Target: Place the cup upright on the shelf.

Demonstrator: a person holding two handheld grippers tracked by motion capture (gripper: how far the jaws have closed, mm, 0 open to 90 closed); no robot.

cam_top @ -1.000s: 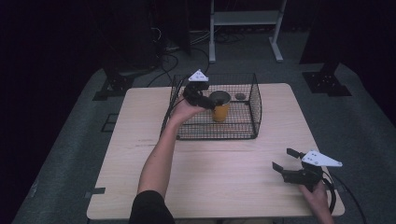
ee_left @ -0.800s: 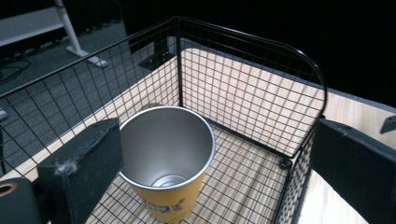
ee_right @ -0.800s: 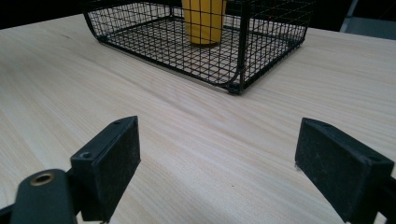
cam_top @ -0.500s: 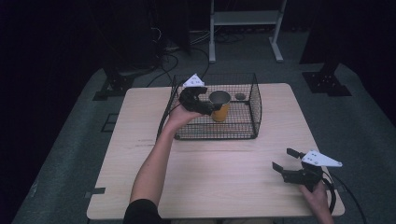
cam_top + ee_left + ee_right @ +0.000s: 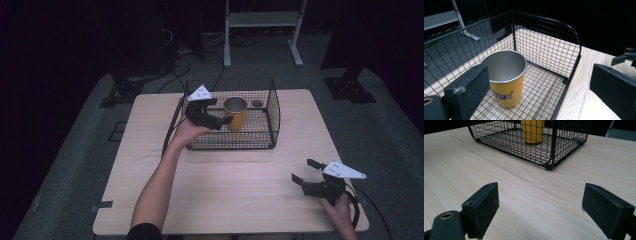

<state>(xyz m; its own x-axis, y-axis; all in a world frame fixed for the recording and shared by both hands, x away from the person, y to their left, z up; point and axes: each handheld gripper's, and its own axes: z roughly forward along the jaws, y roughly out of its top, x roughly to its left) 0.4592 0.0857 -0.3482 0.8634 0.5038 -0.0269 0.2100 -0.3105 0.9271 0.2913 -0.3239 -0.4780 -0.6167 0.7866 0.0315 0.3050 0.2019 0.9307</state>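
Dark room, grey floor, cables and a white stand behind a pale wooden table (image 5: pixel 225 200).

Left side: person's bare left forearm reaches forward from the near edge. Left gripper (image 5: pixel 216 115) sits at the left end of a black wire basket (image 5: pixel 272 117), low over its rim, jaws spread wide and gripping nothing. In the left gripper view the gripper (image 5: pixel 539 90) has one jaw beside the cup, the other out over the table beyond the basket's wall (image 5: pixel 549 47).

Middle: yellow cup (image 5: pixel 235 113) with a steel-grey inside stands upright on the basket floor, roughly mid-basket, open end up. Seen close, the cup (image 5: pixel 506 77) carries a small printed mark on its side and is free of both jaws. A small dark round thing (image 5: pixel 257 103) lies near the basket's far right corner; too small to identify.

Right side: right gripper (image 5: pixel 306 171) held near the table's near right corner, well apart from the basket, jaws wide and empty. From the right gripper view, the gripper (image 5: pixel 540 205) faces the basket (image 5: pixel 549 150) across bare wood, cup (image 5: pixel 532 131) inside.
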